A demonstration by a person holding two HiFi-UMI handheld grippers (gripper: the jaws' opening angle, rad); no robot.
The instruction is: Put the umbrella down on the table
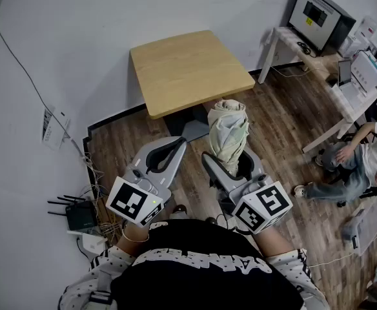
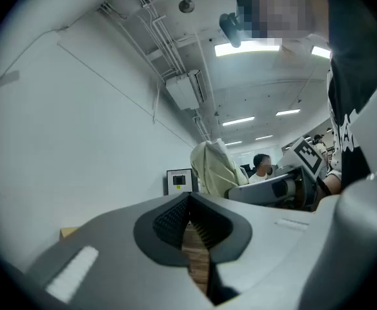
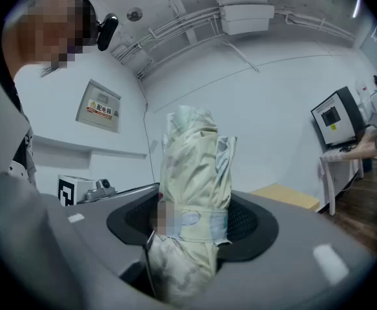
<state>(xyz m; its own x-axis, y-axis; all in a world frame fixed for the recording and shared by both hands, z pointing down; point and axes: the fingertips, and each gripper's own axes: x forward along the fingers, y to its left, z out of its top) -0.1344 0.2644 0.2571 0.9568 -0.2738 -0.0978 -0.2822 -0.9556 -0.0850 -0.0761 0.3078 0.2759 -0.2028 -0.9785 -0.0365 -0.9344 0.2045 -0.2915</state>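
A folded pale cream umbrella (image 1: 228, 134) stands upright between the jaws of my right gripper (image 1: 230, 163), which is shut on it over the wooden floor, short of the table. In the right gripper view the umbrella (image 3: 193, 192) fills the middle, its strap wrapped round it at jaw height. My left gripper (image 1: 169, 150) is held level beside it on the left, shut with nothing between its jaws (image 2: 190, 228). The square light-wood table (image 1: 188, 70) stands ahead against the white wall, its top bare.
A white desk (image 1: 308, 50) with a monitor (image 1: 317, 15) stands at the right. A seated person (image 1: 359, 163) is on the floor at the right. A router (image 1: 79, 215) and cables lie by the wall at the left.
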